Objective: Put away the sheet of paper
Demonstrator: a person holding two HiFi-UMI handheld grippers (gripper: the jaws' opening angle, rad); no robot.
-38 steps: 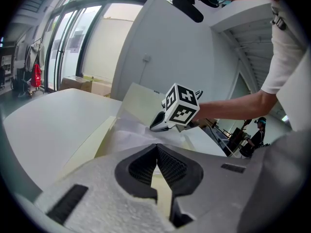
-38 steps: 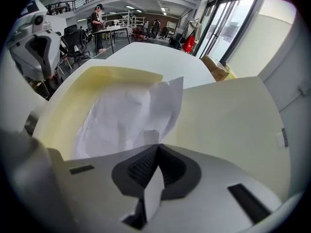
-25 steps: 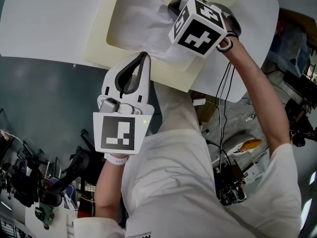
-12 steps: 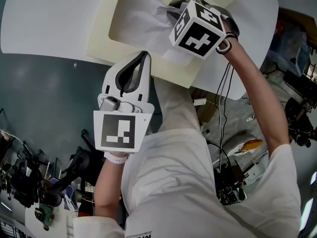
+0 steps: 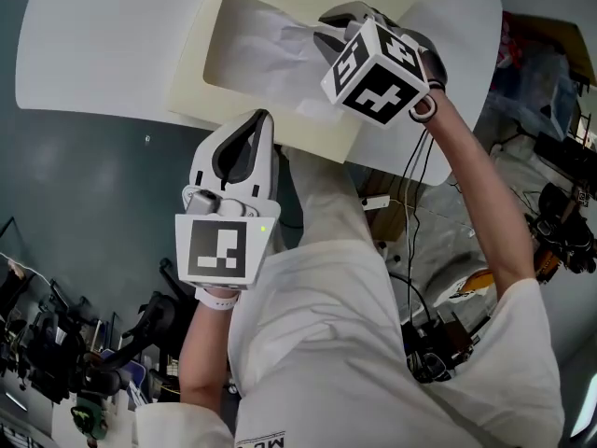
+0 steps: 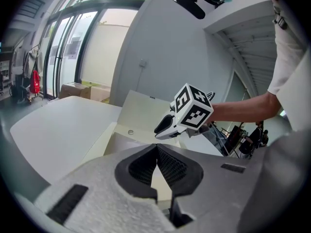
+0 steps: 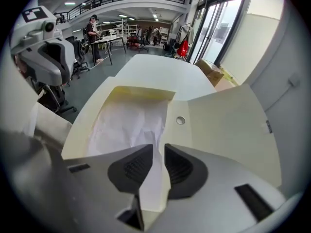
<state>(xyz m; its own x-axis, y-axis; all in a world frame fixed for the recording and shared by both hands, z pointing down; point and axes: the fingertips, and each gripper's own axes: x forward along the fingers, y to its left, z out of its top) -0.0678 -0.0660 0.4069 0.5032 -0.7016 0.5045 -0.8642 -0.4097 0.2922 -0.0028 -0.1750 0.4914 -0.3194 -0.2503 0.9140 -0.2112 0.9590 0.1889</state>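
A crumpled white sheet of paper (image 5: 266, 49) lies inside a shallow cream box (image 5: 191, 73) on the white table. My right gripper (image 5: 322, 28) is over the box's right side, shut on the sheet's near edge, and the paper (image 7: 126, 125) runs up between its jaws (image 7: 159, 149). The box's lid (image 7: 228, 125) lies folded open to the right, with a round snap on it. My left gripper (image 5: 261, 119) hovers at the box's front edge, shut and holding nothing. Its jaw tips meet (image 6: 156, 147), with the right gripper (image 6: 160, 128) beyond them.
The round white table (image 5: 93, 54) carries the box, and its edge curves close to my body. Below it are dark floor, cables and equipment (image 5: 56, 362). Desks and people stand far off in the hall (image 7: 97, 30).
The right gripper stays on the sheet at the box's right side, lowered slightly into it. The left gripper holds its place. The head view has shifted a little.
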